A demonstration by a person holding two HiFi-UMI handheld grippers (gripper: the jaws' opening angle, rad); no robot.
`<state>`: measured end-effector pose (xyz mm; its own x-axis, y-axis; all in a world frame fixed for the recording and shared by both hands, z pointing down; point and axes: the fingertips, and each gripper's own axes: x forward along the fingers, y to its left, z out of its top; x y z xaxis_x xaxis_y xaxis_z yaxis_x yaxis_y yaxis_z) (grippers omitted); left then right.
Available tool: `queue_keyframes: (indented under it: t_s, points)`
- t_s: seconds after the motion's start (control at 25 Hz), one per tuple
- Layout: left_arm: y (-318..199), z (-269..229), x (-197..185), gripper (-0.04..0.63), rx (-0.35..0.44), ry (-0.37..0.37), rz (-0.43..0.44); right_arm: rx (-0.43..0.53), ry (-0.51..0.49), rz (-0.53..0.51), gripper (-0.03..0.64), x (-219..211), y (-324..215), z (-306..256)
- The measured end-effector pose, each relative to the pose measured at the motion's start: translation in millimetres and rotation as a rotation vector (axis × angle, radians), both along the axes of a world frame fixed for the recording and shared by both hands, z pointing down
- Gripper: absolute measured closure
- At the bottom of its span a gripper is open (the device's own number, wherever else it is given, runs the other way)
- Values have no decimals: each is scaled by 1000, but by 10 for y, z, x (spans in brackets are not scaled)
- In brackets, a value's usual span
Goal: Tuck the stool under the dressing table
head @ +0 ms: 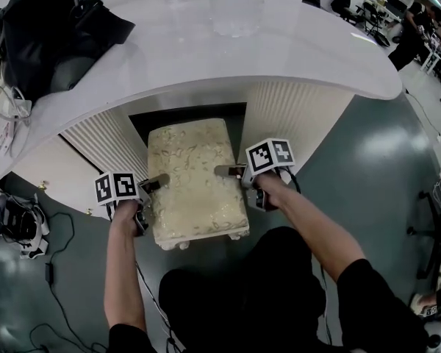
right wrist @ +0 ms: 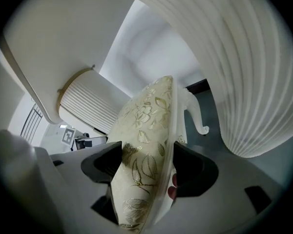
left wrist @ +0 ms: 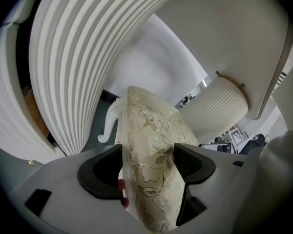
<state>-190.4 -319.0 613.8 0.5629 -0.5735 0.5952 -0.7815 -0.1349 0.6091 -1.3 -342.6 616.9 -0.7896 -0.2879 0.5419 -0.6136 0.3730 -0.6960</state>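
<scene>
The stool [head: 195,184] has a cream seat with gold flower patterns and white curled legs. Its far end sits in the dark knee gap of the white dressing table [head: 294,54]. My left gripper [head: 159,183] is shut on the stool's left edge, and my right gripper [head: 226,170] is shut on its right edge. The seat edge [left wrist: 154,177] fills the space between the left jaws in the left gripper view. In the right gripper view the cushion edge [right wrist: 141,172] is pinched the same way, and a curled leg [right wrist: 198,118] shows beyond.
Ribbed white pedestals [head: 103,142] [head: 294,120] flank the knee gap on either side. On the tabletop are a black bag [head: 48,31] and clear bottles [head: 239,2]. Cables and gear [head: 15,223] lie on the grey floor at the left.
</scene>
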Motion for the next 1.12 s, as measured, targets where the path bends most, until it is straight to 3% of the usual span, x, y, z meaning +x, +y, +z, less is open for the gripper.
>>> queue_keyframes:
  t_s: [0.44,0.52,0.56,0.64,1.12]
  points:
    - [-305,-33,-24,273,4,-33,-11,8,-7,8,321,-17,-300,-15]
    - [-349,-62,-37,276,22,-69,-4,7,-9,7,321,-44,-342,-10]
    - [-379,-86,-28,314,34,-96,8,7,-10,5,321,-56,-360,-12]
    - [-466,-120,-9,285,46,-123,23,6,-9,11,321,-62,-415,-24]
    - [-740,-131,-27,285,52,-109,-10,21,7,54,321,-67,-699,-32]
